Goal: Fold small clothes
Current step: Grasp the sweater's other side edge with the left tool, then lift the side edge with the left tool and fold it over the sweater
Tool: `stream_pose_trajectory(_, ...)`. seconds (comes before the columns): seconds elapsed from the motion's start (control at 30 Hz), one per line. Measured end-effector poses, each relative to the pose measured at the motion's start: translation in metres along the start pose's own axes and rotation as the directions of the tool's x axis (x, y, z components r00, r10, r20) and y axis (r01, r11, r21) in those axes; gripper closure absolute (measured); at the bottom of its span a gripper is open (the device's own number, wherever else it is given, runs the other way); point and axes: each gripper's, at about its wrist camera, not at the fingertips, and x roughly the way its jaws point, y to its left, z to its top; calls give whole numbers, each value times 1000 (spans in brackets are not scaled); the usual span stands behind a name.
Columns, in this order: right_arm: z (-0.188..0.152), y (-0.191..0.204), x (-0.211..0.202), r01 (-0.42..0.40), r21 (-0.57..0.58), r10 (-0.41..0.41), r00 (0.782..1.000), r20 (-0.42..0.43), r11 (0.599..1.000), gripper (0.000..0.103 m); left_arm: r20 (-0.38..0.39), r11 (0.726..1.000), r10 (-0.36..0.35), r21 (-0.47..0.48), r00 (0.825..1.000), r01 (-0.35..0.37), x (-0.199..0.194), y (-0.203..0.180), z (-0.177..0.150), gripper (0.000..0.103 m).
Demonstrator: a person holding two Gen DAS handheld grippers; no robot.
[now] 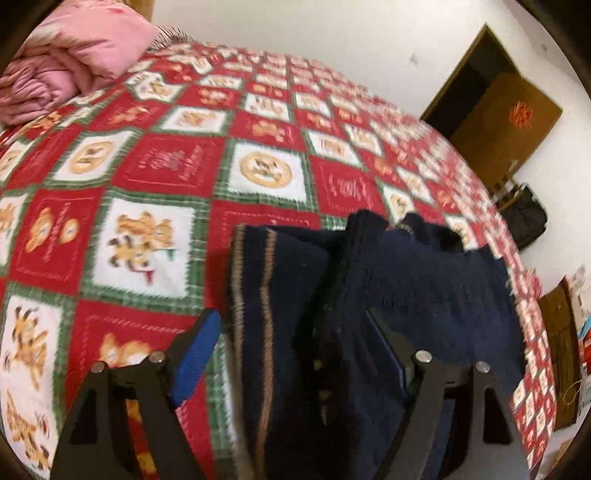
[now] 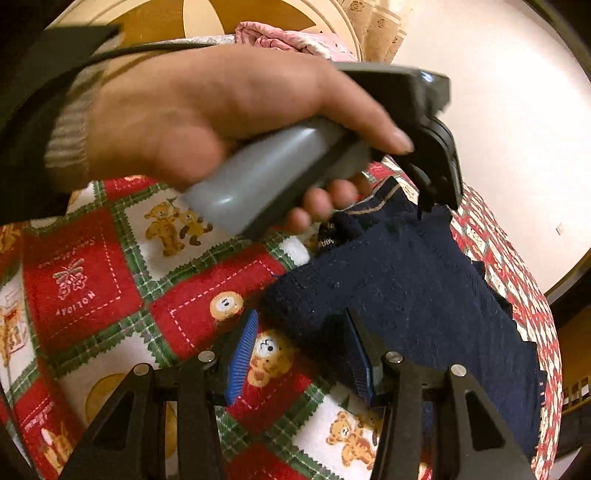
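Note:
A navy knitted garment (image 1: 388, 280) with thin brown stripes lies bunched on the red, green and white bear quilt (image 1: 155, 173). My left gripper (image 1: 291, 317) stands wide open astride its near end. The blue left pad is clear of the cloth, and the knit covers part of the right finger. In the right wrist view the same garment (image 2: 417, 280) spreads to the right. My right gripper (image 2: 301, 314) is open at its near left corner, with mostly quilt (image 2: 92, 280) between the pads. A hand (image 2: 207, 110) holds the left gripper's grey handle (image 2: 266, 177) over the garment's far end.
A folded pink quilt (image 1: 70, 55) sits at the bed's far left corner. Beyond the bed's right edge are a brown door (image 1: 506, 122), a black bag (image 1: 524, 221) and wooden furniture (image 1: 557, 350). A headboard (image 2: 258, 14) rises behind the hand.

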Motion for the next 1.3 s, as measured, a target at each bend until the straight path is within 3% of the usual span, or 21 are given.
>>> stream_pose_trajectory(0.1, -3, -4, 4, 9, 16, -9, 1000, 8, 1000, 54, -23, 997, 68, 21, 997, -68, 14, -1, 5, 22)
stream_pose_trajectory(0.23, -6, -6, 7, 19, 18, -19, 1000, 14, 1000, 54, -64, 1000, 13, -7, 998, -13, 25, 7, 4, 22)
stream_pose_trajectory(0.3, -7, -6, 8, 19, 14, -19, 1000, 19, 1000, 62, -71, 1000, -8, 10, 997, 9, 26, 7, 5, 24)
stream_pose_trajectory(0.37, -7, -4, 9, 28, -3, -28, 999, 30, 1000, 72, -70, 999, -38, 18, 997, 39, 24, 6, 7, 37)
stream_pose_trajectory(0.43, -7, 3, 7, 37, -22, -37, 999, 38, 999, 78, -77, 998, -65, 19, 995, 66, 23, 5, 8, 66)
stream_pose_trajectory(0.5, -7, 5, 8, 47, -29, -46, 998, 45, 998, 83, -80, 995, -90, 31, 993, 93, 25, 0, 8, 78)
stream_pose_trajectory(0.63, -7, -3, 9, 34, -7, -33, 998, 53, 999, 89, -66, 996, -63, 66, 996, 67, 25, -8, 8, 81)
stream_pose_trajectory(1.1, -23, -42, -44, -27, 140, 1, 984, 176, 990, 93, 11, 993, -121, 14, 993, 120, -11, -12, 16, 85)
stream_pose_trajectory(1.3, -42, -97, -69, -116, 315, 51, 977, 206, 942, 93, 53, 984, -171, -36, 984, 173, -27, -30, 26, 85)
